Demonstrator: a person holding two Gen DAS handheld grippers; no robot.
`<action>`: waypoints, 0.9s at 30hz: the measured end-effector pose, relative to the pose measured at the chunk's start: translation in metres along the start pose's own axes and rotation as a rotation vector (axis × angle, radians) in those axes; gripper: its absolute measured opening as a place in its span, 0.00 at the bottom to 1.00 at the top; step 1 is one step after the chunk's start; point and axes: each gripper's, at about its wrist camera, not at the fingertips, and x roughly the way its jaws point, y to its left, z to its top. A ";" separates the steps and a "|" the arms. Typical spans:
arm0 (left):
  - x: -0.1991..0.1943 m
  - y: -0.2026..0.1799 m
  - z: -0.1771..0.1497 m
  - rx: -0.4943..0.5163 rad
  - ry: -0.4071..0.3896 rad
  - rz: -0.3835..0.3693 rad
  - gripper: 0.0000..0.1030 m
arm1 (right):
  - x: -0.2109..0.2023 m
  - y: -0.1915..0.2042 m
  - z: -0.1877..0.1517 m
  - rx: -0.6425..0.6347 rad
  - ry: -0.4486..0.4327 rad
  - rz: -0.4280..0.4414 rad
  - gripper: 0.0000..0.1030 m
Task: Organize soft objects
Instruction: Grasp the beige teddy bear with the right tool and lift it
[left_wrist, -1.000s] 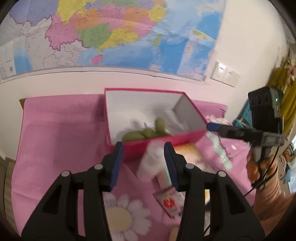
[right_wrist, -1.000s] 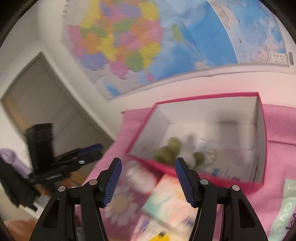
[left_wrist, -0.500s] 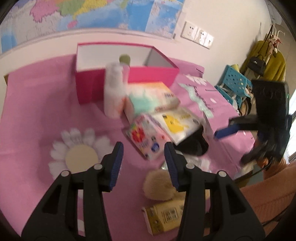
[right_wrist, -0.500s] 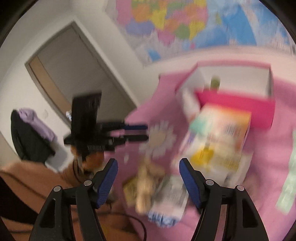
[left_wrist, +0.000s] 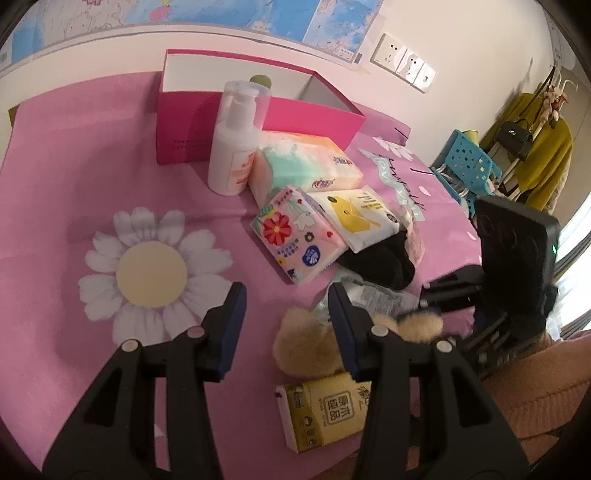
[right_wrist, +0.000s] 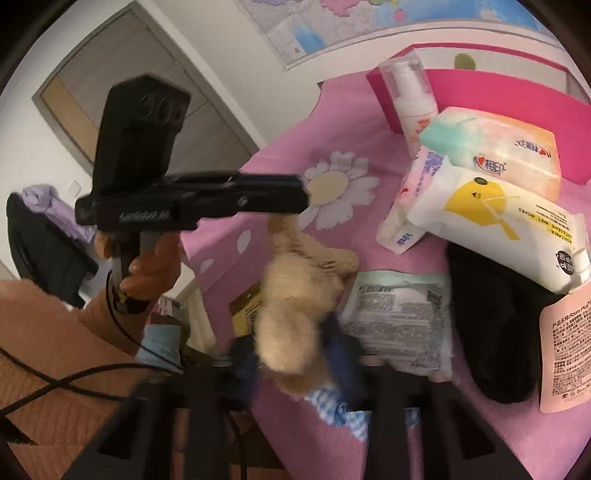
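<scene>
A beige plush toy (right_wrist: 295, 295) lies near the front edge of the pink tablecloth (left_wrist: 55, 184). My right gripper (right_wrist: 291, 360) has its blue pads on either side of the toy's lower end, and its jaws are closing on it. In the left wrist view the right gripper (left_wrist: 424, 314) comes in from the right onto the plush toy (left_wrist: 303, 343). My left gripper (left_wrist: 286, 325) hovers open just left of and above the toy, holding nothing. At the back stands a pink box (left_wrist: 258, 122) with a green soft toy (left_wrist: 260, 79) showing inside.
A pump bottle (left_wrist: 234, 147) stands before the box. Beside it lie a pastel tissue pack (left_wrist: 306, 162), a floral pack (left_wrist: 295, 232), yellow wet wipes (left_wrist: 354, 218), a black soft item (left_wrist: 384, 262), a silvery packet (left_wrist: 373, 295) and a yellow tissue pack (left_wrist: 325, 410).
Both grippers drew back from the box and tipped down toward the front of the table. The right gripper's jaws went from wide apart to closed around the plush toy. The left jaws kept their width.
</scene>
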 end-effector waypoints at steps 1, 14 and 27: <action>0.000 0.001 -0.001 -0.004 0.003 -0.016 0.46 | -0.001 -0.002 0.001 0.008 -0.009 0.000 0.23; 0.008 0.008 -0.008 -0.044 0.032 -0.098 0.47 | -0.033 -0.035 0.016 0.108 -0.129 -0.007 0.15; -0.004 -0.007 -0.031 -0.003 0.057 -0.121 0.47 | -0.036 -0.050 0.011 0.194 -0.158 0.024 0.14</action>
